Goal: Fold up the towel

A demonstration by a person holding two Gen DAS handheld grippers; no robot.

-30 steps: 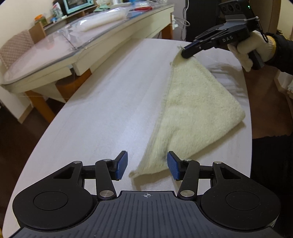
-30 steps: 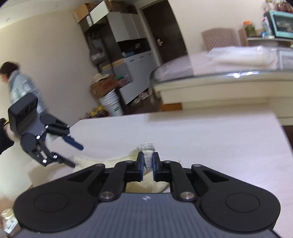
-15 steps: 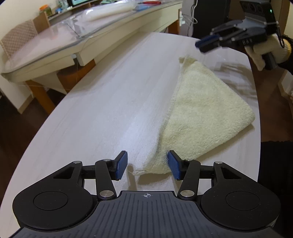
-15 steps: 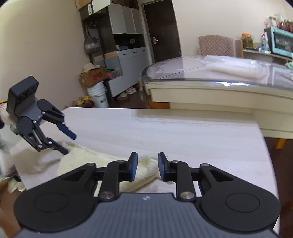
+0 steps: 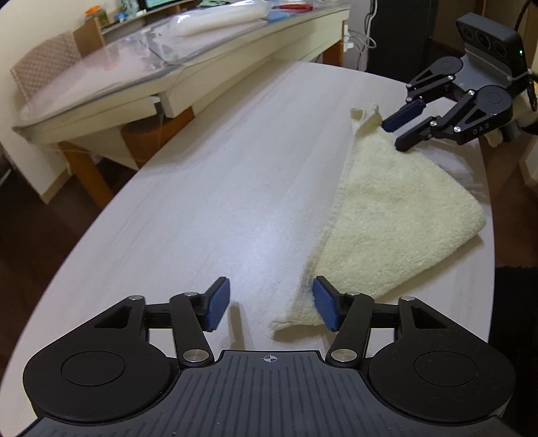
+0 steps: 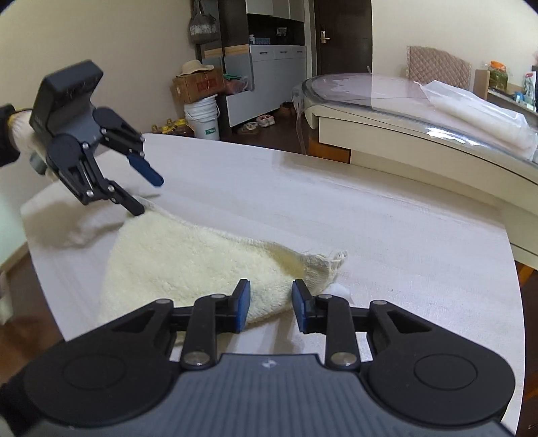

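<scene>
A cream towel (image 5: 386, 215) lies folded over into a rough triangle on the pale wooden table (image 5: 201, 201). My left gripper (image 5: 270, 306) hovers over the towel's near corner; its jaws are opening and the corner lies loose by the right pad, not pinched. In the right wrist view the towel (image 6: 188, 259) spreads leftward, its knotted far corner just beyond my right gripper (image 6: 270, 304), which is open with cloth lying under the gap. Each gripper shows in the other's view: the right gripper (image 5: 401, 129) above the far corner, the left gripper (image 6: 148, 193) at the opposite tip.
A glass-topped side table (image 5: 111, 90) with a plastic-wrapped bundle (image 5: 215, 20) stands left of the work table. A white bucket (image 6: 201, 119), cardboard box and cabinet stand on the floor beyond. A small white fluff ball (image 6: 338, 289) lies by the right finger. The table's rounded edge runs close to the towel.
The right gripper let go of the towel corner it pinched, drew back and rolled; the corner now rests on the table. The left jaws stand wider apart.
</scene>
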